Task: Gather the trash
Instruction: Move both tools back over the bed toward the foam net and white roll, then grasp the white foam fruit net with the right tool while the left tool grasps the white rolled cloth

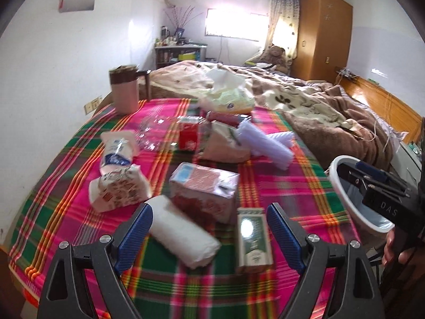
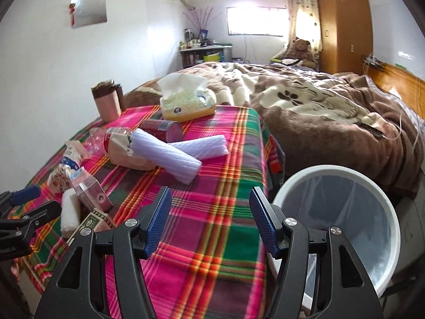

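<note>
A bedroom, with a bed covered at its near end by a bright pink, green and orange plaid blanket (image 2: 212, 212). Litter lies scattered across the plaid: a white paper roll (image 1: 183, 235), a green and white carton (image 1: 252, 242), a pink box (image 1: 204, 188), crumpled printed wrappers (image 1: 119, 188), two white ridged foam sleeves (image 2: 167, 154) and a red can (image 2: 162, 130) on its side. A tissue pack (image 2: 186, 103) sits farther back.

The left tool (image 1: 209, 228) hangs over the roll and carton with its blue-padded jaws wide apart, holding nothing. The right tool (image 2: 209, 220) hangs over bare plaid, jaws likewise apart and empty. A white-rimmed bin (image 2: 342, 223) with a clear liner stands just beside the bed's edge, right of the right tool.
</note>
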Available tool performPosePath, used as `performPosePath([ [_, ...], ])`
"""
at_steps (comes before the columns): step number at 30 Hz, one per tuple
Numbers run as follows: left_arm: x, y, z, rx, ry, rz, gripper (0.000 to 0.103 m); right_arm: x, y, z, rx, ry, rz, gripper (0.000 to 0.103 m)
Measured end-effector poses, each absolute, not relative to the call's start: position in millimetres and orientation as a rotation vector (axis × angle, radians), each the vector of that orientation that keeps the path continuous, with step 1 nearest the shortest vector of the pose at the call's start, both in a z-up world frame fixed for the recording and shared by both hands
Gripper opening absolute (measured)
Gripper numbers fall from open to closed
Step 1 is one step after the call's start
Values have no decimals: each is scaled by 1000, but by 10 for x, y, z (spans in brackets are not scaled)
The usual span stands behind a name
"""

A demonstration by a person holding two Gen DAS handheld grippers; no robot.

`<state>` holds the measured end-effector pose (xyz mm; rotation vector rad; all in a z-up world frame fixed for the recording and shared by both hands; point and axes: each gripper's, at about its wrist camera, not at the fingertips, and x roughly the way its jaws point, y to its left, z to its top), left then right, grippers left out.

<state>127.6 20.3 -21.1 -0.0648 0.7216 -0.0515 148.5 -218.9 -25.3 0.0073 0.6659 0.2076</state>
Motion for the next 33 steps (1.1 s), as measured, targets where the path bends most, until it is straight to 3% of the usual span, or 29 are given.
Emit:
performPosePath([
  [17, 1420, 647, -691, -302, 887, -35, 87, 2001, -1777, -349, -120, 731, 342, 62],
  [21, 1430, 555, -754, -251, 905, -8, 87, 2096, -1704, -416, -145, 751, 358, 62],
  [25, 1426, 596, -744, -221, 909, 10, 79, 2178, -1637, -476, -174, 766, 381, 62],
  [33, 1371, 845, -735, -218, 911, 88, 79, 2325, -1605, -534, -185, 792, 367, 62],
])
